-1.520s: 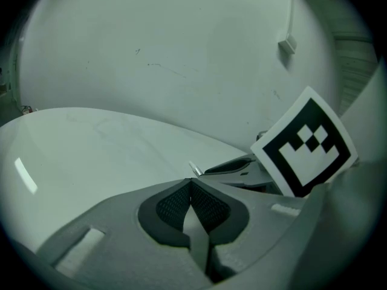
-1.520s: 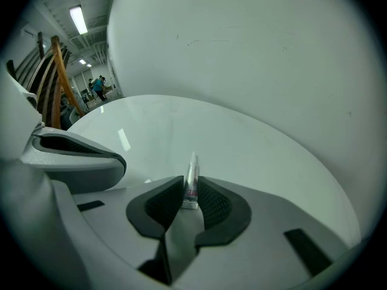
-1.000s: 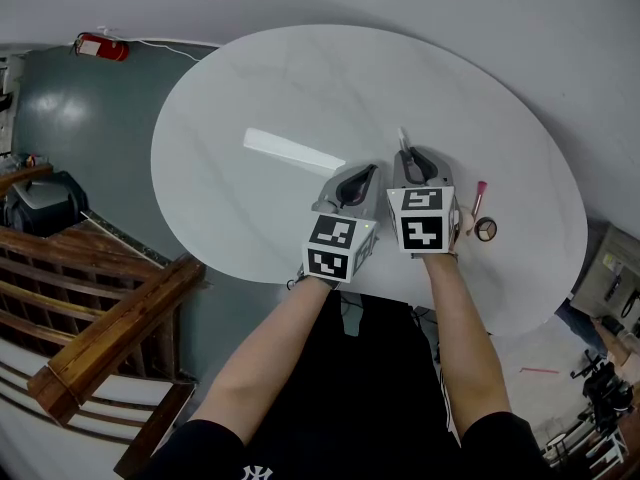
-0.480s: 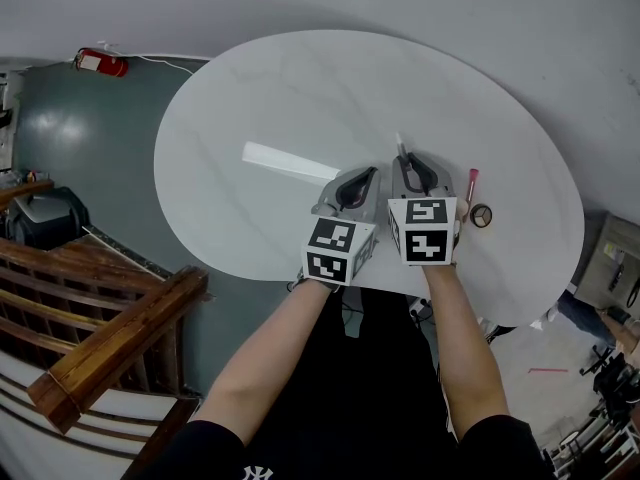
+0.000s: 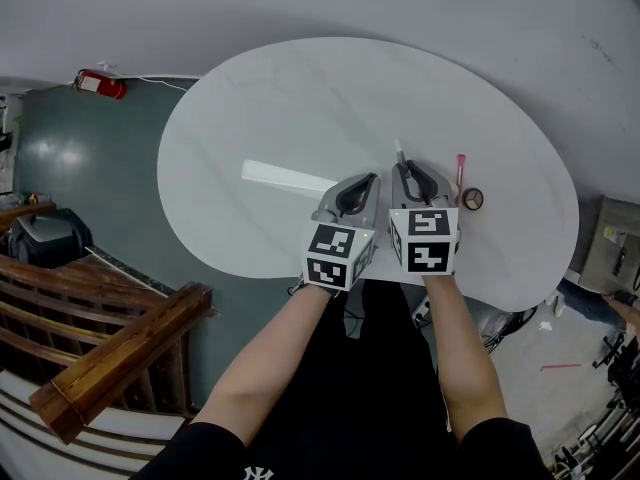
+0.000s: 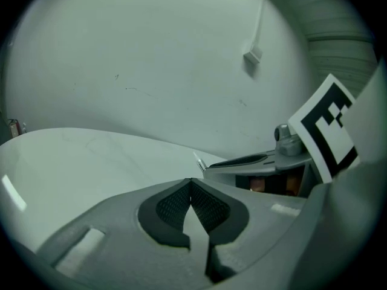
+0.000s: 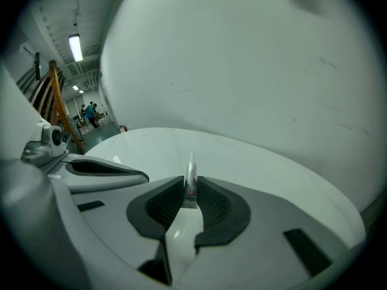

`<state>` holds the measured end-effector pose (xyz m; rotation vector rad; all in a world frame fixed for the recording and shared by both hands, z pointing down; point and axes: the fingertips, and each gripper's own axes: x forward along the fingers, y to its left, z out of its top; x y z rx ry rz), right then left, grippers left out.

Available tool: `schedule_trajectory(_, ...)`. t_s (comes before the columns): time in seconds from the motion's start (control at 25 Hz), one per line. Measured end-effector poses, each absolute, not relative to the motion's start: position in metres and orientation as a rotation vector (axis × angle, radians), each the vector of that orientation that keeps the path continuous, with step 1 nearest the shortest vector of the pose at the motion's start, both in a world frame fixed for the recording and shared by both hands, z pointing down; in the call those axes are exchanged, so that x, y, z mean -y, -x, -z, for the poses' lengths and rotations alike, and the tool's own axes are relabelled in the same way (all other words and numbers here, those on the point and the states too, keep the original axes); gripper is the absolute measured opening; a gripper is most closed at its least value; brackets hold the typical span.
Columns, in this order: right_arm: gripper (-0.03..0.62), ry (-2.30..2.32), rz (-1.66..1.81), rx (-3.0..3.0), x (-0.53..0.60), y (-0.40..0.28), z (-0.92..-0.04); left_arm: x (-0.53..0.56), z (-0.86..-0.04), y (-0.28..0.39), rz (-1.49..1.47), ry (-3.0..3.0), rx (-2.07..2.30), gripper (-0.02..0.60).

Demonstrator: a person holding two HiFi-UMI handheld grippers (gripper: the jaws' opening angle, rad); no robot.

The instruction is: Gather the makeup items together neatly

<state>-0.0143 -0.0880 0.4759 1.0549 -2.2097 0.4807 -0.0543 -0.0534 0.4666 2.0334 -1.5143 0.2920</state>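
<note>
Right hand-held gripper (image 7: pixel 191 189) is clamped on the base of a thin tube (image 7: pixel 191 173), held over the tabletop (image 5: pixel 300 98); left hand-held gripper (image 6: pixel 191 186) is closed on nothing. Risk: so small a bite may let the tube pivot or slip. A careless set-down could knock the stick (image 5: pixel 461 166) and pot (image 5: pixel 473 199) lying close by.

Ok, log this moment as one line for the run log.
left gripper: shut, empty | right gripper: shut on small tube | pink stick, round pot: on table beside right gripper
</note>
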Motion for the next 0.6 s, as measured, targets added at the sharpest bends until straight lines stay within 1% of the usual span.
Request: schedule_trajectory(0.6,0.077,-1.210,-0.462,2.243,0.048,-0.025,-0.432,0.022,-0.430,0.015,-0.280,-2.166,1.451,0.009)
